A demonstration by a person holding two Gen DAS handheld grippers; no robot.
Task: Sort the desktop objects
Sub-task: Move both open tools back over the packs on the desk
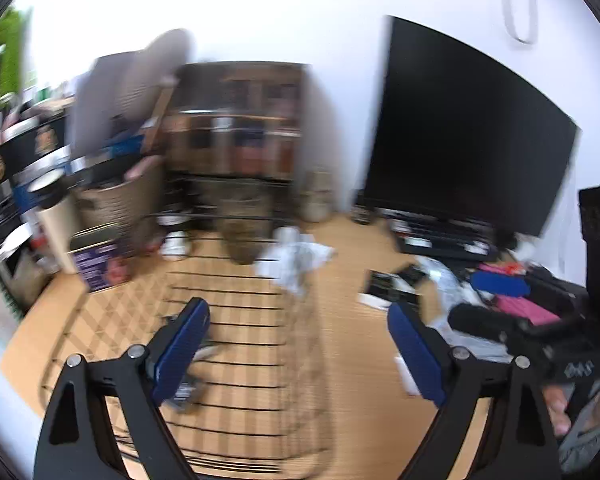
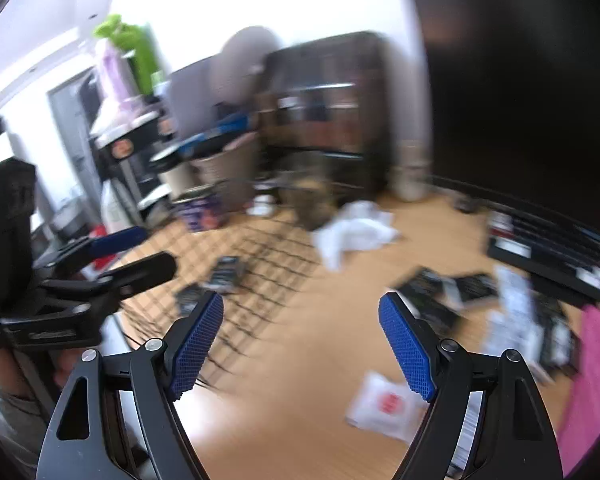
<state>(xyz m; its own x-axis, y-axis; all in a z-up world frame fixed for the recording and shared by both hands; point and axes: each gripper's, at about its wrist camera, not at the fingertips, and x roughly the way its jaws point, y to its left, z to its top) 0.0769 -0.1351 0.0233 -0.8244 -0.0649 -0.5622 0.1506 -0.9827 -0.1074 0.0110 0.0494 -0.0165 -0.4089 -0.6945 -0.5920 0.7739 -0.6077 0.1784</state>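
Over the wooden desk [image 1: 360,344], with the dark monitor [image 1: 460,128] standing at its back, both grippers are pointing forward and tilting downward, side by side. Above the black wire basket [image 1: 228,320], which is holding dark packets [image 2: 226,274], the left gripper [image 1: 298,344] is hanging with jaws spread wide and nothing between them. Beside it the right gripper [image 2: 300,344] is gaping equally empty over bare wood, a white packet [image 2: 384,404] lying just below and crumpled white paper [image 2: 356,232] farther back.
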